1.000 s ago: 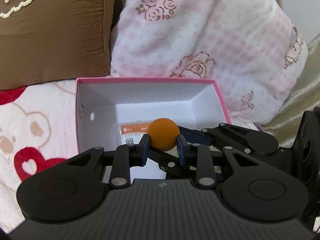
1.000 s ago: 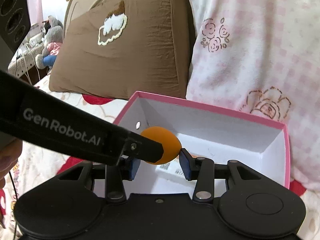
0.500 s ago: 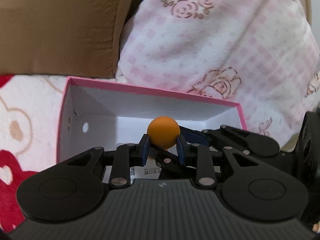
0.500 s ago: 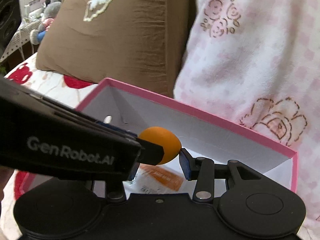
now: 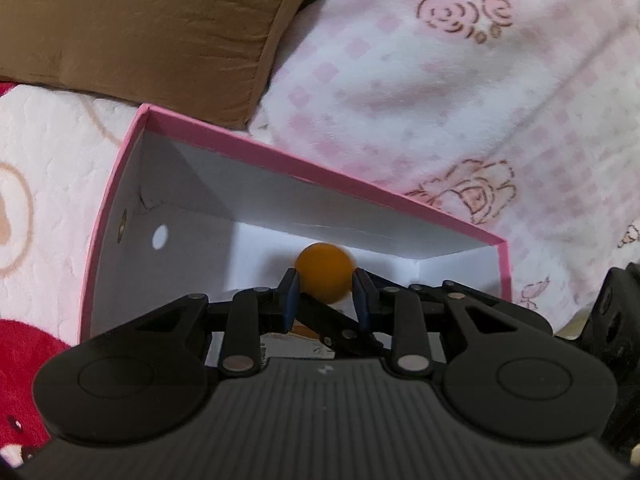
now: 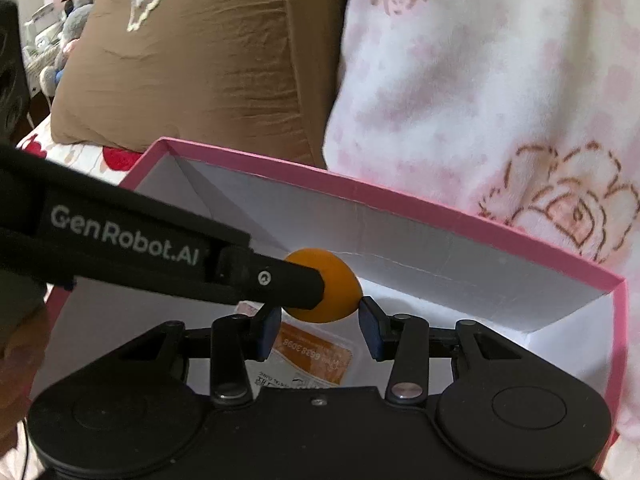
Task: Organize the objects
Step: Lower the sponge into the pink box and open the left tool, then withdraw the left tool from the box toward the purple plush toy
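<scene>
Hovering over the open pink box [image 5: 312,178], the left claw [image 5: 325,294] pinches an orange ball [image 5: 325,276] between its blue pads, the ball held above the white floor near the box's far wall. In the right wrist view the right claw [image 6: 320,322] sits just behind that same orange ball [image 6: 332,292] with its jaws spread; a gap shows at the right pad, so it grips nothing. The box lies on the bed [image 5: 48,168], close against a brown pillow [image 5: 140,28] and a pink checked pillow [image 5: 460,92], and an orange-labelled packet [image 6: 316,354] lies on its floor.

The main risk, as I judge it, is the release: a light, round ball let go from height would likely bounce and could hop over the low rim onto the soft bedding. The two claws are also crowded together, so either could knock the ball loose or nudge the box askew.
</scene>
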`<state>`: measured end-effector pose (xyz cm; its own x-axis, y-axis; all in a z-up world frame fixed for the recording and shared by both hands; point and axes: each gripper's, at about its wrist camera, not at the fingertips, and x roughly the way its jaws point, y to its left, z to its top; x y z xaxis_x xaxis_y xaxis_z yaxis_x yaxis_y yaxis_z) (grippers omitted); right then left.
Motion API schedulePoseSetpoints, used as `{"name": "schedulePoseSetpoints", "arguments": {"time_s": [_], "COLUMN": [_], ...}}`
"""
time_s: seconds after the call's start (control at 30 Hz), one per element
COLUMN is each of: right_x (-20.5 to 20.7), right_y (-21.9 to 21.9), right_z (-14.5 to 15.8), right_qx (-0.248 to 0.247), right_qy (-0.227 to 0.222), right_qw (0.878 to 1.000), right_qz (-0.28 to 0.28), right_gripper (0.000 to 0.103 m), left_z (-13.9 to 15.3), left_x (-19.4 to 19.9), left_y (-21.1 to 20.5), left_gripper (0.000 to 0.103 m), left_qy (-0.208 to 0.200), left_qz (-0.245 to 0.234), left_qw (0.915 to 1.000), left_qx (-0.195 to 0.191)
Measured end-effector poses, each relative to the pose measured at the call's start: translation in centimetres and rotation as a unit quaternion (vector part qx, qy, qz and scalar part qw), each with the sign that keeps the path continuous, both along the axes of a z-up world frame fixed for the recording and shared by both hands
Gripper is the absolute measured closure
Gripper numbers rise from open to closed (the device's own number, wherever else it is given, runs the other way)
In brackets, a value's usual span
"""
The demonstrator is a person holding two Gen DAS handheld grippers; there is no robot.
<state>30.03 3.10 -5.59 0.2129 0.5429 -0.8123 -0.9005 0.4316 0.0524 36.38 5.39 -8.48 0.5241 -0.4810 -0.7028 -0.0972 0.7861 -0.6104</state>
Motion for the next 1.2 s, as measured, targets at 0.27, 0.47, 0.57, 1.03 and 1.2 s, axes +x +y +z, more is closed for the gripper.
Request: {"name": "schedulePoseSetpoints", "arguments": {"time_s": [0.27, 0.47, 0.57, 1.03, 1.2], "right_x": [0.3, -0.7, -1.6, -6.1, -7.9], "right_y": [-0.4, -2.4, -3.7, -8.6, -9.9], "right_z": [-0.4, 0.5, 1.6, 6.2, 7.6], "right_qx": [0.014, 0.032, 0.042, 0.069, 0.054], "right_qy": [0.007, -0.005, -0.013, -0.037, -0.046], "right_qw": [1.0, 0.999, 0.999, 0.995, 0.996], "right_qz": [0.007, 0.021, 0.032, 0.054, 0.059], "right_gripper": [0.055, 0.055, 0.055, 0.047, 0.046], "left_z": [0.1, 1.8, 3.1, 9.4, 11.6], "left_x": [-0.1, -1.2, -2.2, -8.0, -10.3], "left_y": [-0.1, 0.0, 0.1, -1.0, -1.3], "left_gripper": [0.074, 0.067, 0.064, 0.062, 0.062], "left_qy": [0.012, 0.007, 0.002, -0.026, -0.029], "left_qz": [0.016, 0.014, 0.008, -0.029, -0.039], "left_qw": [0.9997, 0.9991, 0.9987, 0.9911, 0.989], "left_qx": [0.011, 0.04, 0.05, 0.127, 0.14]}}
